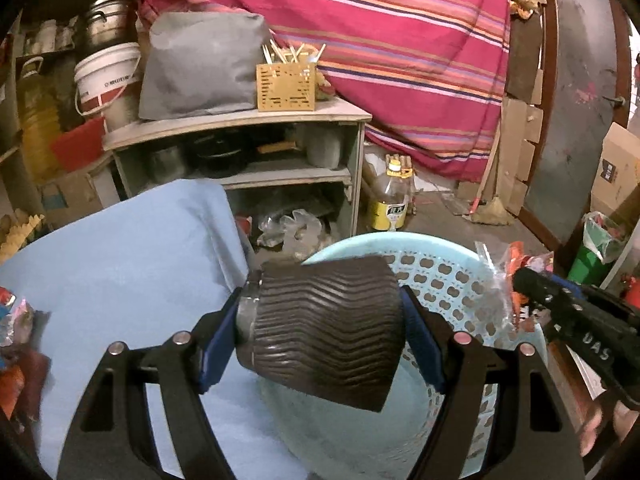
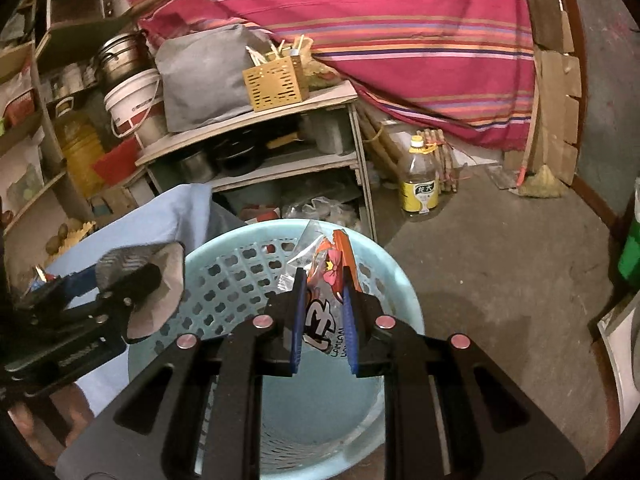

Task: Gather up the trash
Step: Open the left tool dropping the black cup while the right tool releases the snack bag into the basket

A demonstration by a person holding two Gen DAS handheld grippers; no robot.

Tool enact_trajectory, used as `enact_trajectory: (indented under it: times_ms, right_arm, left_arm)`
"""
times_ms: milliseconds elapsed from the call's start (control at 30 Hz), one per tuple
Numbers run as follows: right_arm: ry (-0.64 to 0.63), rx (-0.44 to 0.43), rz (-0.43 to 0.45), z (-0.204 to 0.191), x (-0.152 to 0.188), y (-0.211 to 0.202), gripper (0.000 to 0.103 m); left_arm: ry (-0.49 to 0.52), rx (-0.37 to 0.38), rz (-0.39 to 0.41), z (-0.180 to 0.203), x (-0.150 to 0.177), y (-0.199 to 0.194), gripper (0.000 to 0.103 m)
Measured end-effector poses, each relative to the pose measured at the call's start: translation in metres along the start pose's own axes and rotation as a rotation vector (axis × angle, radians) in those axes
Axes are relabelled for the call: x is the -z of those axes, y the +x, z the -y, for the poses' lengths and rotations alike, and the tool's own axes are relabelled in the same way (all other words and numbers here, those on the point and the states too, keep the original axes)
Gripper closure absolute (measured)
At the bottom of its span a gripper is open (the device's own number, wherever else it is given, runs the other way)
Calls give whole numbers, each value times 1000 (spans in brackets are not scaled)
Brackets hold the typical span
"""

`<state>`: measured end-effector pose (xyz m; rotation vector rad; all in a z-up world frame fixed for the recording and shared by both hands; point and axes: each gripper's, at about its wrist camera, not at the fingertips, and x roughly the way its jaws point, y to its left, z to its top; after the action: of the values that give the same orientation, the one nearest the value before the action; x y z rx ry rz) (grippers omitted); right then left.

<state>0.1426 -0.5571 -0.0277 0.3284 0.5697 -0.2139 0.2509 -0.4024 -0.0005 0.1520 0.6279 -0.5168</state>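
Observation:
A dark brown ribbed paper cup (image 1: 324, 328) lies sideways between the blue pads of my left gripper (image 1: 320, 300), which is shut on it right above the light blue perforated basket (image 1: 360, 242). My right gripper (image 2: 323, 273) is shut on an orange and clear snack wrapper (image 2: 326, 308), also held over the basket (image 2: 400, 280), whose bottom looks bare. From the right wrist view the left gripper (image 2: 136, 280) and its cup (image 2: 168, 280) hang at the basket's left rim. In the left wrist view the right gripper (image 1: 532, 280) and wrapper (image 1: 504, 276) are at the right rim.
A blue cloth (image 1: 120, 260) covers the surface left of the basket, with more wrappers (image 1: 16, 312) at its left edge. Behind stand a wooden shelf unit (image 1: 240, 120), an oil bottle (image 2: 420, 184) on the floor, a broom (image 2: 540, 180) and a green bin (image 1: 592, 256).

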Motion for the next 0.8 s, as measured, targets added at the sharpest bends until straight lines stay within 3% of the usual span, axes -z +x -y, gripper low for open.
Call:
enact_trajectory:
  times_ms: [300,400,433,533,800]
  right_arm:
    - [-15,-11,-13,-5,1,4,85]
    - [-36,-18,-21,-16,1,8,80]
    - [-46,-17,-26,-21,2,10,76]
    - [-61,-1,-25,-32,3,12,36]
    - [-63,47,-1,-54,4,5,9]
  left_arm:
    - [-17,-12,16,-14,0,-20,20]
    - [-35,-35,26,-30,2,-32,17]
    - [-39,-42,28,-35,2,-36,17]
    - [-45,-70,36,-51,4,-50,16]
    - [-89,-157,65,-117,15,-102,16]
